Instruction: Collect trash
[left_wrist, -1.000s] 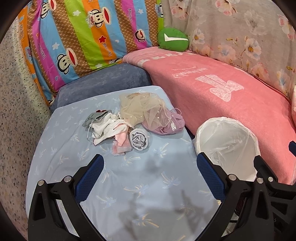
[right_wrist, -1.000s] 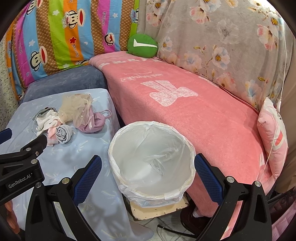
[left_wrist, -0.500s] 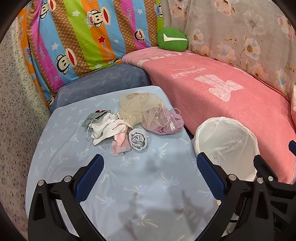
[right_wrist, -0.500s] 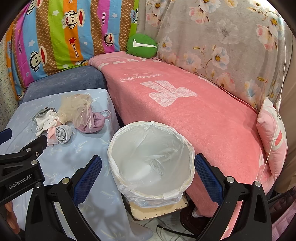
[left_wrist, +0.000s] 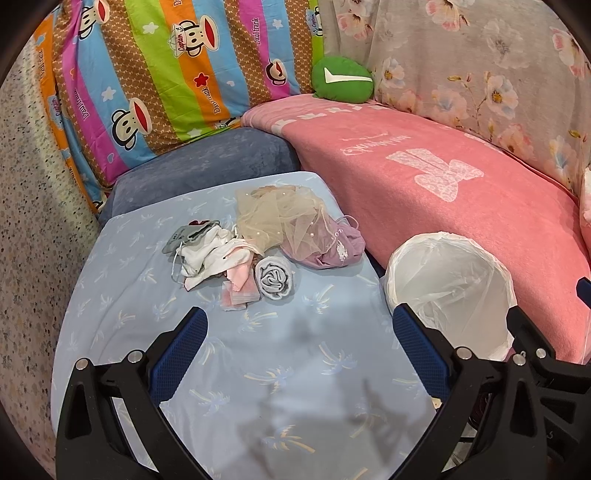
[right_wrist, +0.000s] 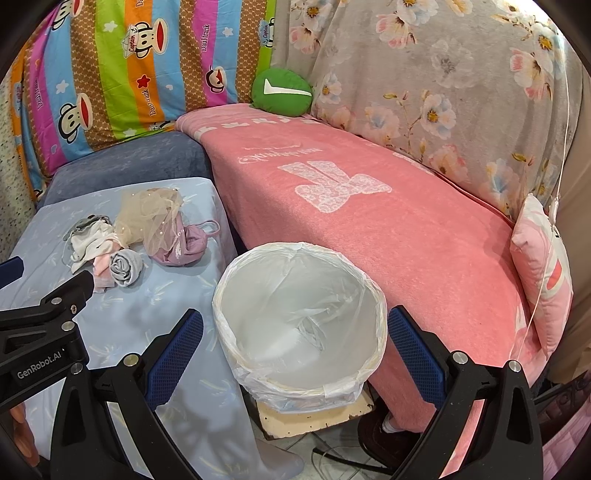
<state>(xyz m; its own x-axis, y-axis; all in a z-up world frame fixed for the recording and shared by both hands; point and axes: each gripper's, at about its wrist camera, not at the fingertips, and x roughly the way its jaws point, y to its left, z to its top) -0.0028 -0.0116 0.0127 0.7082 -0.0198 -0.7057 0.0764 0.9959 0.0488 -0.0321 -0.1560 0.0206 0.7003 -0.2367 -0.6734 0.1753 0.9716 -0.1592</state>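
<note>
The step in hand looks like the first reach: nothing is held, and the trash pile (left_wrist: 255, 251) lies untouched in the middle of the left wrist view, on the light blue bench (left_wrist: 122, 302). To do it well, I would bring the left hand-held gripper (left_wrist: 295, 332) forward and down over the nearest single piece, the rolled grey cloth (left_wrist: 275, 278) at the pile's lower right edge, and close on the roll's bulk, not on the bench cover under it, since the soft sheet could get pinched too. Lifting one piece at a time should keep the loose strings and mesh from dragging neighbours along. The left hand-held gripper is spread wide with nothing between its blue pads (left_wrist: 177, 356); the right hand-held gripper (right_wrist: 295, 345) is likewise wide open and empty, hovering over the white-lined bin (right_wrist: 369, 295) in the lower centre of the right wrist view. The pile is a soft heap: beige beaded mesh (left_wrist: 280, 214) at the top, a mauve crumpled cloth (left_wrist: 332, 247) to its right, white rags (left_wrist: 208, 254) with a cord at the left, and small pink scraps (left_wrist: 240, 291) at the bottom. The bin stands just beside the bench's right edge, against the pink-covered sofa (right_wrist: 406, 229).
</note>
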